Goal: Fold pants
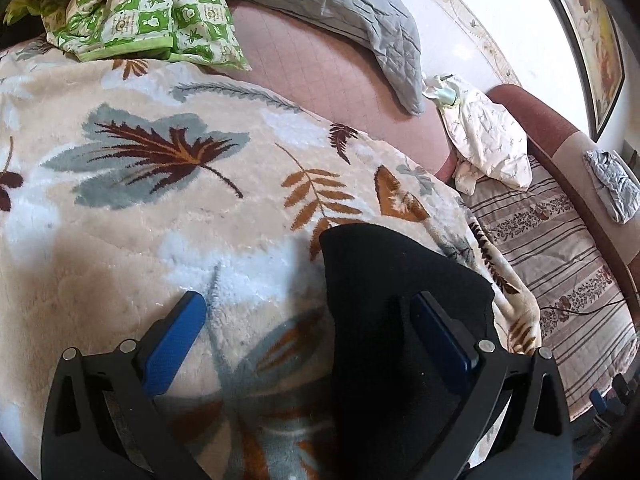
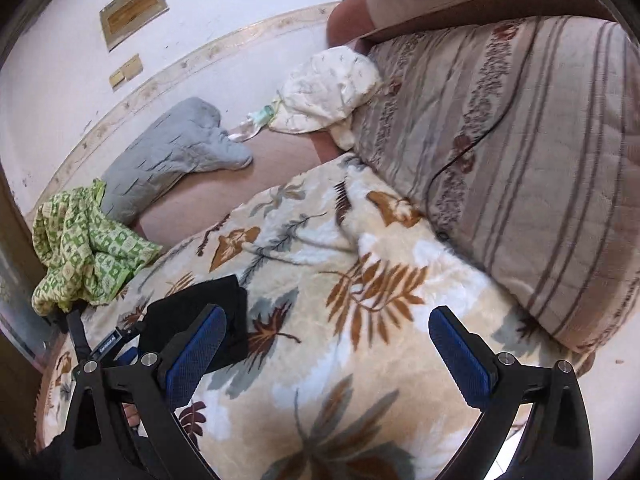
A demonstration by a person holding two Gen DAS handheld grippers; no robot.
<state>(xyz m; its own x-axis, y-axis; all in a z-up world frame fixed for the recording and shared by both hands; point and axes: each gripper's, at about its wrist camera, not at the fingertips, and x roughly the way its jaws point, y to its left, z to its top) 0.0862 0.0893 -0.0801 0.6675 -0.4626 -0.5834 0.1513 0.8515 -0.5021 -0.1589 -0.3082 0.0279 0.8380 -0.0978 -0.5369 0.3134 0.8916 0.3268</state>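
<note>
**Pants folded small, both grippers loose**

Nearest, the left gripper hangs over the black pants, jaws spread, gripping nothing. The right gripper is equally released over the leaf blanket. The pants lie as a compact dark bundle near the blanket's edge by the striped quilt (probably a late fold). Next likely calls for pinching an edge. Creases are unreadable. Beyond: green cloth, grey pillow.

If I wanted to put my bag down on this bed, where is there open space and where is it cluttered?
The leaf-print blanket is mostly bare between the black pants and the striped quilt. The pink mattress strip beside the grey pillow is free too. It is crowded around the green checked cloth and the white bundle.
</note>
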